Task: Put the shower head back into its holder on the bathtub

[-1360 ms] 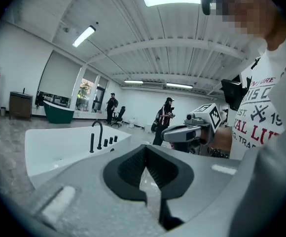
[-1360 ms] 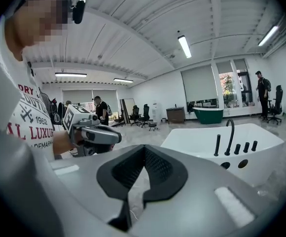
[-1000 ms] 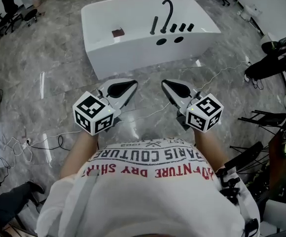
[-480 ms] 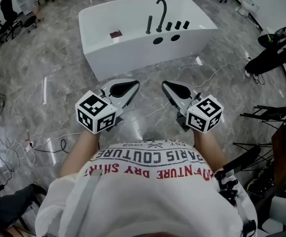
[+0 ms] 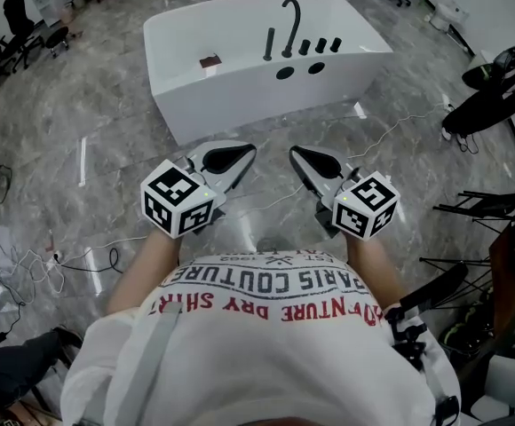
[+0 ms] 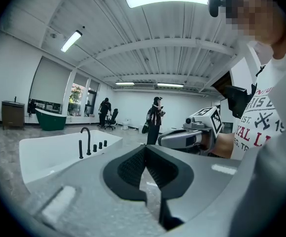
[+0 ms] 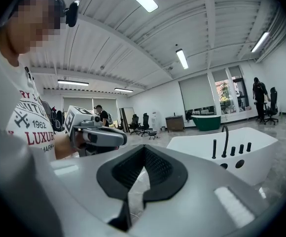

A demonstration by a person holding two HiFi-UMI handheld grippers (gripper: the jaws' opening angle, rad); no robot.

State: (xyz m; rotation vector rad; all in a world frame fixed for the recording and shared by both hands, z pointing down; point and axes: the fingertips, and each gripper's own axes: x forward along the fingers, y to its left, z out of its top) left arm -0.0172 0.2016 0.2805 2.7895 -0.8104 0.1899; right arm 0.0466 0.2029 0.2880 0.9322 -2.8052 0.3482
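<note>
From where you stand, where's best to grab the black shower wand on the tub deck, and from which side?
Probably the slim shaft of the shower wand, about mid-height, coming in level from its left in the head view or the near side of the bathtub. It stands upright, so a sideways pinch fits; the gooseneck spout crowds its right.

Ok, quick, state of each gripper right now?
Left gripper: tongs shut, nothing held.
Right gripper: tongs shut, nothing held.
</note>
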